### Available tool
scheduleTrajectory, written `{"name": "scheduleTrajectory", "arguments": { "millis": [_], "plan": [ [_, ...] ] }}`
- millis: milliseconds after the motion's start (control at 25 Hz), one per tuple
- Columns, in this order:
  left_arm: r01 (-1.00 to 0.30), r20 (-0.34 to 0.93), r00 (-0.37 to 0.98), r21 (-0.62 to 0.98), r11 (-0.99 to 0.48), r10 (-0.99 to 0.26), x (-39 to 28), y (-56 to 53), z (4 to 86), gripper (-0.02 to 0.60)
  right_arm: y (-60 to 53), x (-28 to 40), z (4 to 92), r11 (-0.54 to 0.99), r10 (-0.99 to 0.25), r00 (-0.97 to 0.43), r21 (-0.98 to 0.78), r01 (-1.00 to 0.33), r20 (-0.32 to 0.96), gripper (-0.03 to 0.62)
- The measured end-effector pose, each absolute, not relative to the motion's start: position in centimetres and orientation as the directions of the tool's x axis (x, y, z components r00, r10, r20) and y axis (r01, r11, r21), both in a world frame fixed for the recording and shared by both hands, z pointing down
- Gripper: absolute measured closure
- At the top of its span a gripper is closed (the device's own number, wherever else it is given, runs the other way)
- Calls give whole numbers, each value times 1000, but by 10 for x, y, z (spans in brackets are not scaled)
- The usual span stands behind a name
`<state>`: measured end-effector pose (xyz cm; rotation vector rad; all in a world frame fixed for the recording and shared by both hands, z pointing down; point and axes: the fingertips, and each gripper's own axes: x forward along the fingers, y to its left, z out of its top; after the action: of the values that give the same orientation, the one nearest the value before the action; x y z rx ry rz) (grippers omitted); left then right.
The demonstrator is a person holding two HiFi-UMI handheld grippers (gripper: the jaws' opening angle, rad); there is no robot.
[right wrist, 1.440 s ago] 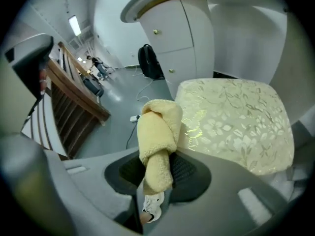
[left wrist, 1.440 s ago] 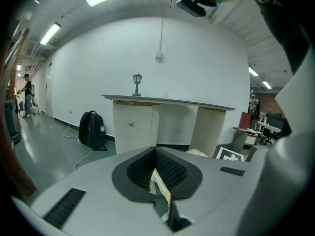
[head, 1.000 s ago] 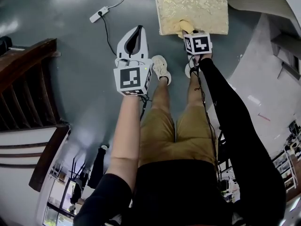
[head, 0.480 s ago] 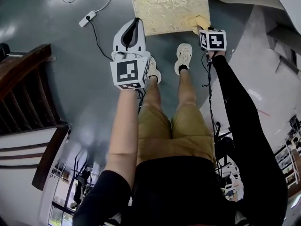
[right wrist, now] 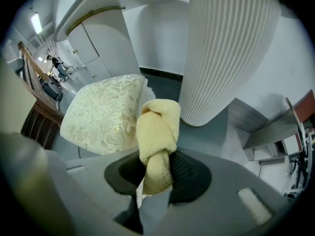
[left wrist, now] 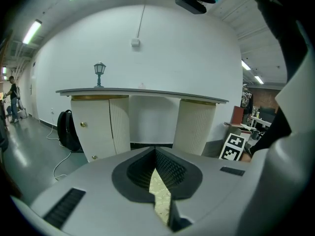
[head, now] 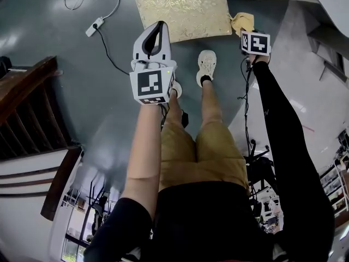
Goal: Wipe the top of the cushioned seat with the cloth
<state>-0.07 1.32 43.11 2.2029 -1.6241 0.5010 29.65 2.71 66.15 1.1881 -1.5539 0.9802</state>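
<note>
Since a second ago the right tongs have carried the yellow cloth off the cushioned seat. It lay on the front edge then, and now it hangs just beside the seat's right front corner, over the grey floor. Those tongs are clamped tight on the cloth, a rolled wad of towelling that sticks out past the tips and folds over on itself. The seat, covered in pale gold leaf-patterned fabric, stands on the floor ahead of the person's shoe, next to a white ribbed column. The left tongs keep their place above the floor near the seat's front edge. Their tips are almost together with only a narrow slit between, nothing is gripped, and a sliver of the gold fabric shows through. A white power strip on its cable lies off to the left, well apart from the seat. A dark wooden stair rail runs along that side.
</note>
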Motion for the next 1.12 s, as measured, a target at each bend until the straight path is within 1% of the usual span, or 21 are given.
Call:
{"name": "scheduleTrajectory", "arguments": {
  "millis": [120, 280, 440, 600, 760, 880, 960, 1120],
  "plan": [
    [-957, 485, 279, 72, -281, -829, 2, 16, 432, 574, 29, 303, 660, 222, -253, -130, -74, -972, 959, 490],
    [-956, 489, 282, 70, -286, -825, -4, 21, 434, 574, 34, 287, 648, 259, -296, -206, -129, -957, 933, 490],
    [-959, 489, 273, 67, -276, -829, -23, 31, 432, 574, 41, 251, 625, 324, -353, -328, -214, -921, 877, 490],
    [-964, 490, 256, 63, -259, -833, -50, 43, 429, 574, 57, 199, 613, 374, -351, -408, -273, -887, 843, 490],
    [-968, 484, 244, 65, -243, -840, -81, 57, 424, 574, 79, 124, 608, 434, -309, -480, -328, -839, 821, 490],
    [-970, 483, 238, 67, -235, -843, -107, 70, 423, 574, 102, 53, 607, 500, -246, -542, -374, -781, 803, 490],
    [-973, 483, 225, 69, -219, -846, -125, 78, 423, 574, 116, 3, 604, 545, -196, -599, -421, -725, 777, 490],
    [-981, 490, 190, 66, -181, -851, -158, 92, 429, 574, 148, -88, 591, 593, -68, -746, -574, -564, 663, 490]
  ]
}}
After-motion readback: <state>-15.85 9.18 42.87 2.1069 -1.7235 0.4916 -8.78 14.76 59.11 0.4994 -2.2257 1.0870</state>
